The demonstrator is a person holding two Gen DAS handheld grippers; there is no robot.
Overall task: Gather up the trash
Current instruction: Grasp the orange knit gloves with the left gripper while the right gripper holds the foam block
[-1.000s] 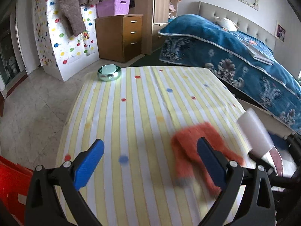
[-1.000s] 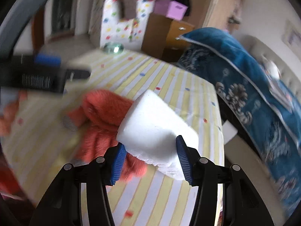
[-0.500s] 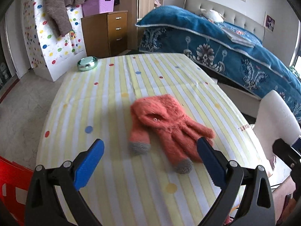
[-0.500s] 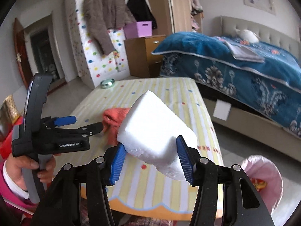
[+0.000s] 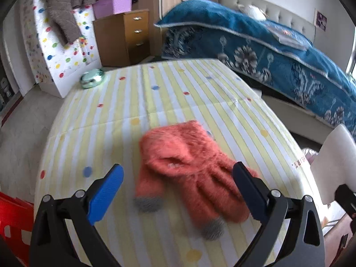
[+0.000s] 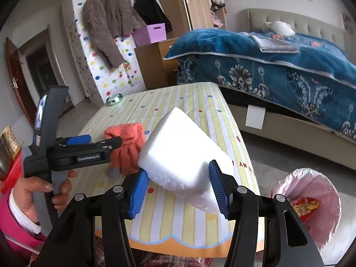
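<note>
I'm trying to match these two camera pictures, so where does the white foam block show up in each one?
Left wrist view: white foam block at the far right edge, beyond the table's side.
Right wrist view: centre foreground, clamped between the right gripper's blue pads.
Shared landmark: orange gloves lying on the striped table.

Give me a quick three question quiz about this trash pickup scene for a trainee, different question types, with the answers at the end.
1. True or false: the right gripper is clamped on the white foam block.
2. What lies on the striped yellow tablecloth between the open left gripper's fingers? A) orange fuzzy gloves B) a book C) a bottle
3. Fill in: the bin with the pink plastic liner stands on the ____.

Key: 1 true; 2 A, the orange fuzzy gloves; 3 floor.
</note>
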